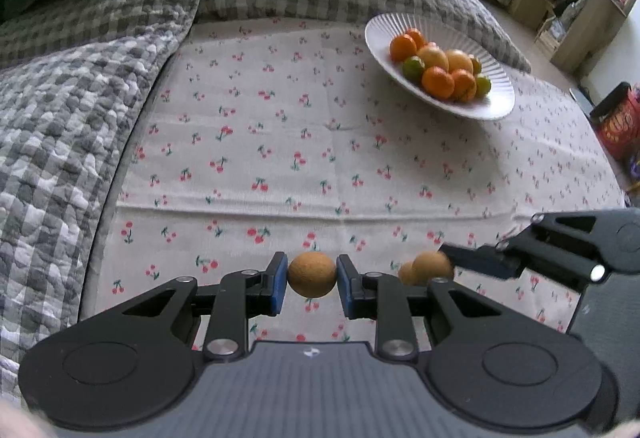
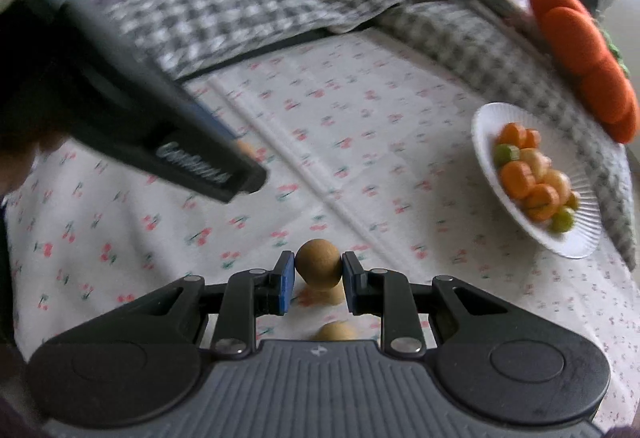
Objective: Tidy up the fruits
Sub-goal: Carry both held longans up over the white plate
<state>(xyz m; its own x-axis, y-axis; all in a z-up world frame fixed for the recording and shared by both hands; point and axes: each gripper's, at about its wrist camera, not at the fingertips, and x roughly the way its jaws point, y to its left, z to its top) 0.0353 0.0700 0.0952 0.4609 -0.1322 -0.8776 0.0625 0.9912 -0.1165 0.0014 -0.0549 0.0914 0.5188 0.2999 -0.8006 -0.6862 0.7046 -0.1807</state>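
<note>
Cherry-print cloth (image 1: 280, 142) over a tabletop, checked quilt (image 1: 60, 126) behind. White ribbed plate (image 1: 492, 106) upper right, heaped with oranges and limes, likely the collecting spot. Left tool (image 1: 312, 280) pinched on a small tan fruit (image 1: 312, 275), raised clear of the cloth. Right tool (image 2: 319, 272) likewise clamped on a tan fruit (image 2: 319, 265); two more loose ones (image 2: 335, 332) below, awaiting pickup.
</note>
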